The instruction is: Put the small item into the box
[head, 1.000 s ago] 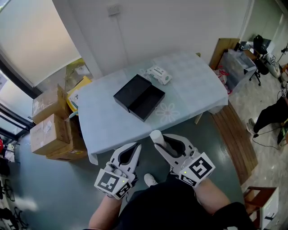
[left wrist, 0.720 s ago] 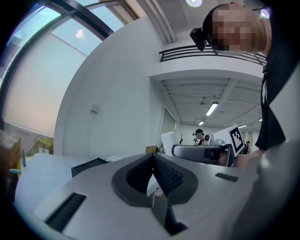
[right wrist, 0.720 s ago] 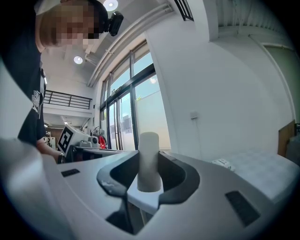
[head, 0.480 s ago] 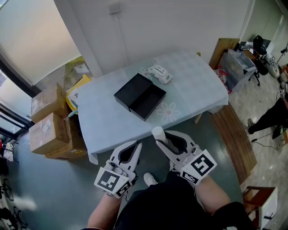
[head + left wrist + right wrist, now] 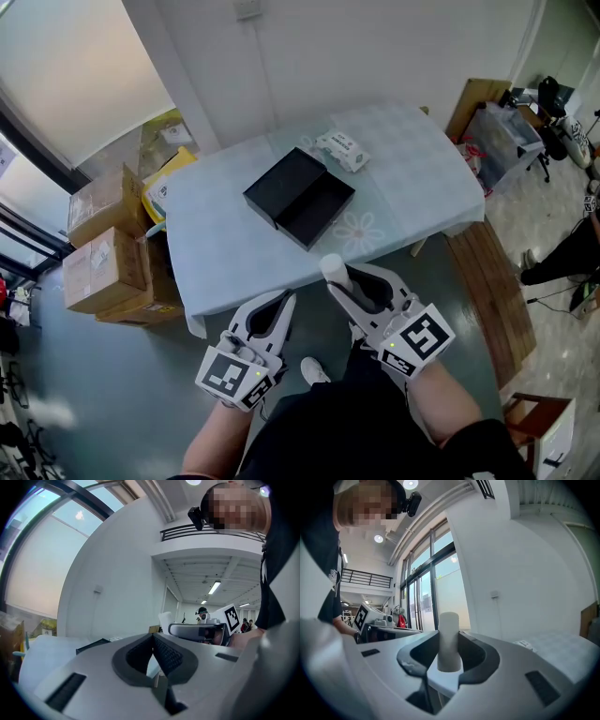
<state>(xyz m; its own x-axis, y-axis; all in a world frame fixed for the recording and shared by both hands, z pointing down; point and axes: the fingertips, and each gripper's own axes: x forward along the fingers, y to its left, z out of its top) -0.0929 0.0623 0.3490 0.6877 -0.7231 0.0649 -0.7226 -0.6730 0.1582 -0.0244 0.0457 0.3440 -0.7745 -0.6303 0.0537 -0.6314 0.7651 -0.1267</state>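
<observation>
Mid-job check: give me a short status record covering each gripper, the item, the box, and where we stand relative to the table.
left gripper: jaws together, nothing between them
right gripper: shut on the white cylinder, which stands upright between the jaws
black box: open on the table, interior looks empty
white packet: on the table, just beyond the box
position: both grippers held short of the table's near edge, over the floor
task: cylinder not yet in the box

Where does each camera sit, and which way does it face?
Head view: on the head, steeply down at table, black box, left gripper, right gripper, forearms.
Left gripper view: on the left gripper, along its shut, empty jaws, toward the wall.
Right gripper view: on the right gripper, along jaws shut on a white cylinder.
Shared: each gripper view shows the other gripper.
</observation>
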